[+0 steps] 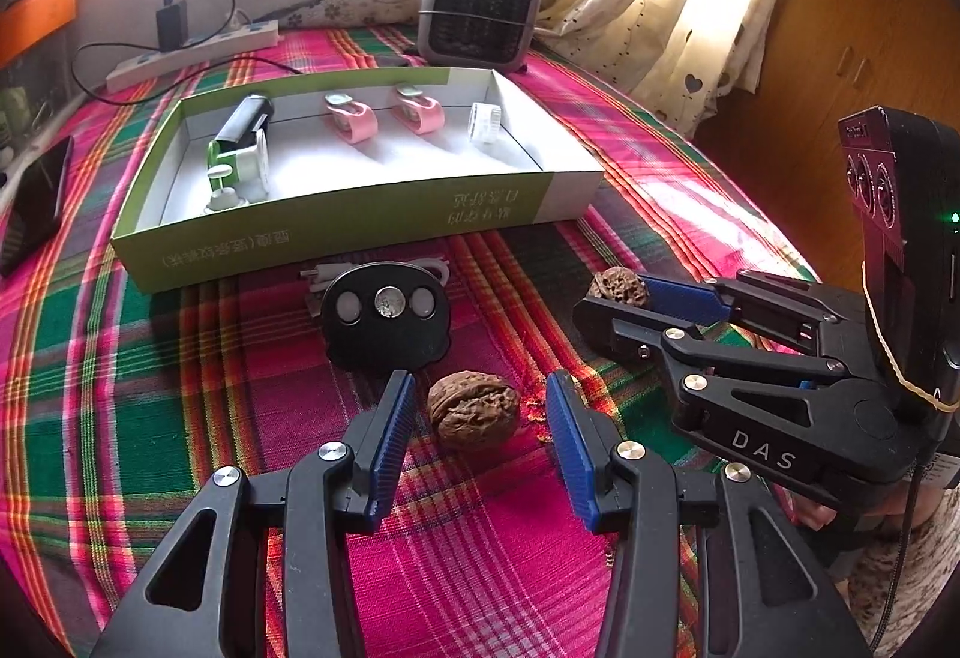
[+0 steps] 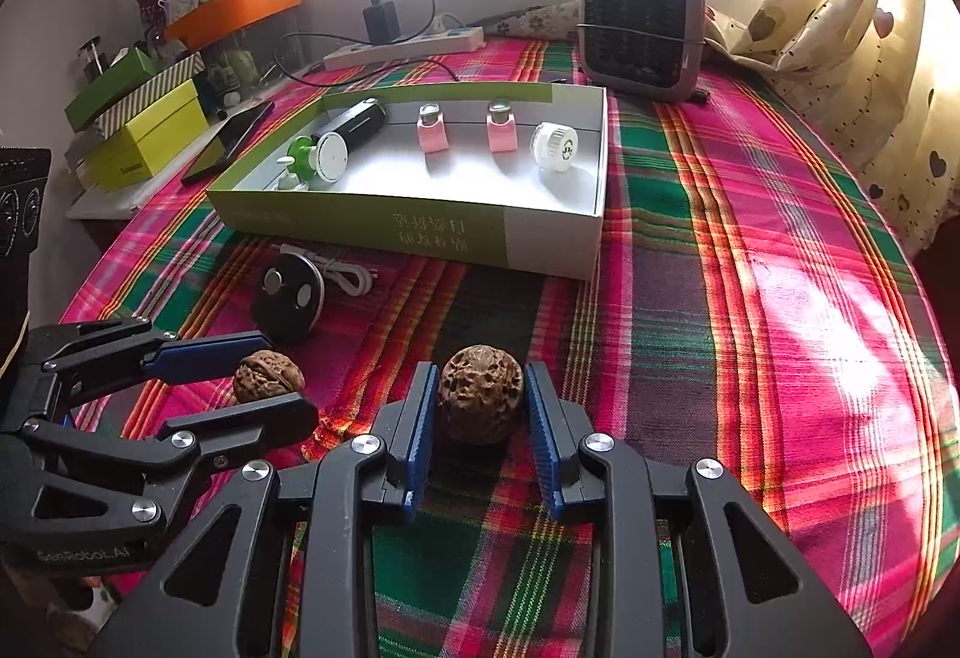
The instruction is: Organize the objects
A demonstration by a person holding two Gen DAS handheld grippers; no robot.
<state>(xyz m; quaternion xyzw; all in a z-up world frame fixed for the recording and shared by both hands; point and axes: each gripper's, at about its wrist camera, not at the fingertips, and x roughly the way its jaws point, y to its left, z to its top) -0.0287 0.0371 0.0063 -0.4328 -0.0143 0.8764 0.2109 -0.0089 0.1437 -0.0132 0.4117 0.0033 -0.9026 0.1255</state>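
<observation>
the left gripper (image 1: 480,418) has its fingers (image 1: 393,442) spread wide around a smooth-shelled walnut (image 1: 474,410) that lies on the plaid cloth (image 1: 180,406); a clear gap shows on each side, so neither blue pad touches the shell; from the right wrist view the same walnut (image 2: 268,374) sits between those fingers (image 2: 210,352), nearer the upper one.

the right gripper (image 2: 480,421) has its fingers (image 2: 420,430) drawn in close on a rounder, deeply pitted walnut (image 2: 480,394); the left pad lies against the shell and the right pad is at its edge, though whether it truly presses i cannot tell; the nut rests on the cloth; in the left wrist view this nut (image 1: 618,287) peeks out at the tips of that gripper (image 1: 606,298).

behind both walnuts, a black round gadget (image 1: 385,316) with a white cable (image 1: 372,265) lies just in front of the open green-and-white box (image 1: 360,220); inside the box, a black-and-green device (image 1: 240,147) at the left, two pink clips (image 1: 351,117) in the middle, and a white spool (image 1: 485,122) at the right; a small grey heater (image 1: 480,12) and a power strip (image 1: 192,51) stand beyond the box, near the window.
</observation>
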